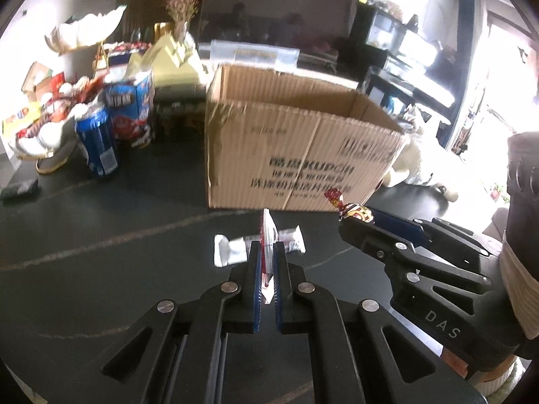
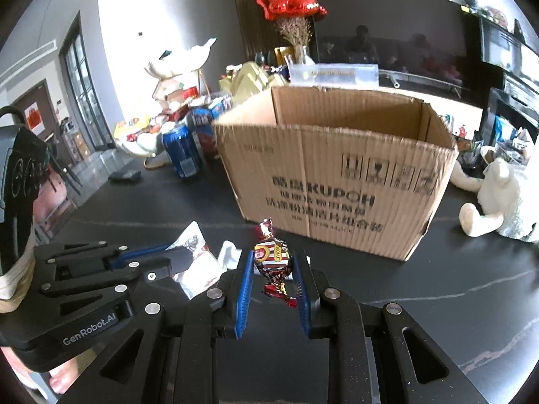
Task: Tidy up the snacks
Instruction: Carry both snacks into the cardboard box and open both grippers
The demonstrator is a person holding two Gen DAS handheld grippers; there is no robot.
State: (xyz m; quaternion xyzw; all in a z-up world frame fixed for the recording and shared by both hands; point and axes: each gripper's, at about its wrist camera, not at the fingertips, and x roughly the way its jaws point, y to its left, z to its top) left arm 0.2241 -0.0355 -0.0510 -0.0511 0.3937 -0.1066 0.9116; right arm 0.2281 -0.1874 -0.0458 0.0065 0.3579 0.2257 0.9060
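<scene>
An open cardboard box (image 1: 296,141) stands on the dark table (image 1: 101,235), ahead of both grippers; it also fills the middle of the right wrist view (image 2: 337,181). My left gripper (image 1: 267,252) is shut on a thin white and red snack packet (image 1: 267,232) held edge-on above the table. A white wrapper (image 1: 232,250) lies on the table just behind it. My right gripper (image 2: 273,262) is shut on a red and gold wrapped candy (image 2: 272,259). In the left wrist view that candy (image 1: 353,210) sticks out of the right gripper's tip. The left gripper (image 2: 182,259) holds its packet (image 2: 198,269) at the left of the right wrist view.
Blue drink cans (image 1: 97,141) and a white dish of snacks (image 1: 50,124) crowd the table's far left. A white plush toy (image 2: 498,198) lies right of the box. A small dark object (image 1: 20,188) sits at the left edge.
</scene>
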